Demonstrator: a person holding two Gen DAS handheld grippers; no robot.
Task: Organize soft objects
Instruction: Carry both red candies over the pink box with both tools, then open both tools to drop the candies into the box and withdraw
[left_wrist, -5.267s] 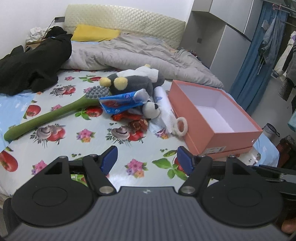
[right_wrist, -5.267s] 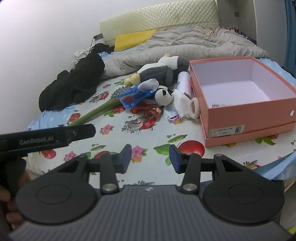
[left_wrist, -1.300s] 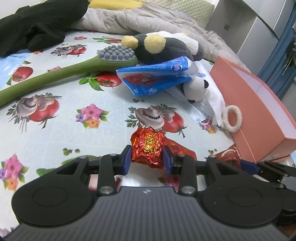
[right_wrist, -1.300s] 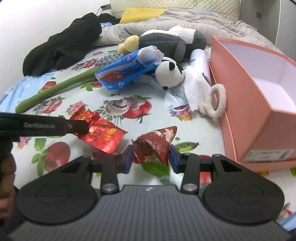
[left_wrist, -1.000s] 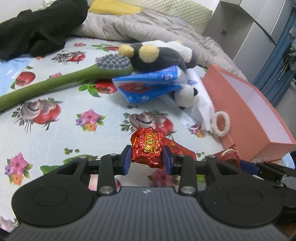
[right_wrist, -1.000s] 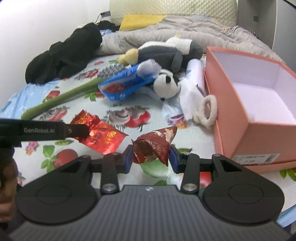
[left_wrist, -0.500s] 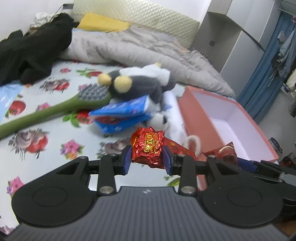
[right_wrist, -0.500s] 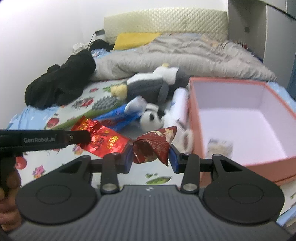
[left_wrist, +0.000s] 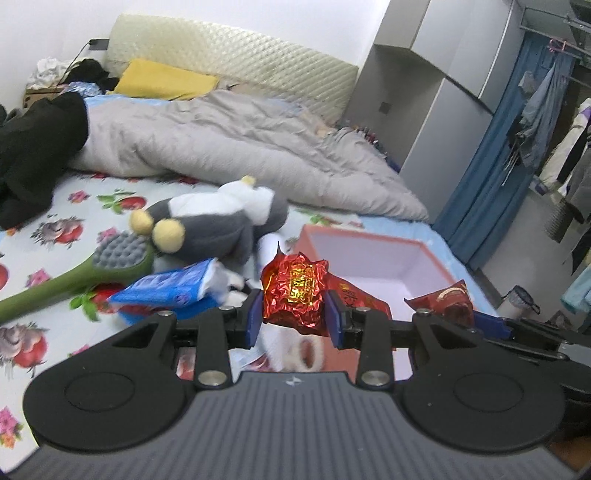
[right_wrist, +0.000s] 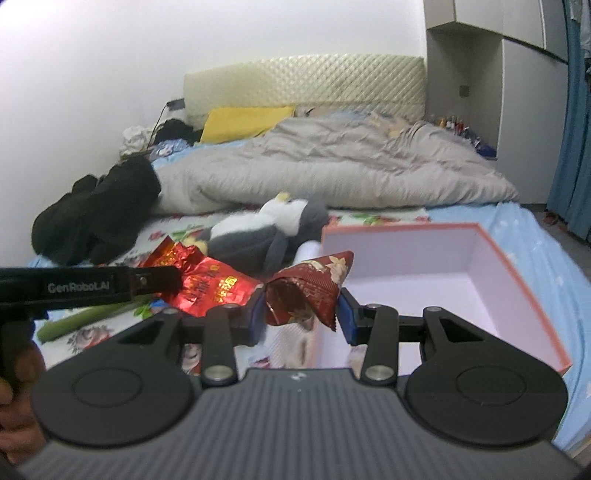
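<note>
My left gripper is shut on a crinkled bright red foil packet and holds it in the air near the left wall of the open pink box. My right gripper is shut on a dark red snack packet, held above the box's near left corner. The left gripper's packet also shows in the right wrist view, and the right gripper's packet in the left wrist view. The box interior looks empty.
On the flowered bed sheet lie a grey and white plush penguin, a green long-handled brush, a blue tissue pack and a small panda plush. A grey duvet, black clothes and a wardrobe lie beyond.
Both grippers picked the red packets up off the sheet, then rose and moved forward and right, toward the pink box. Both stay shut on their packets.
</note>
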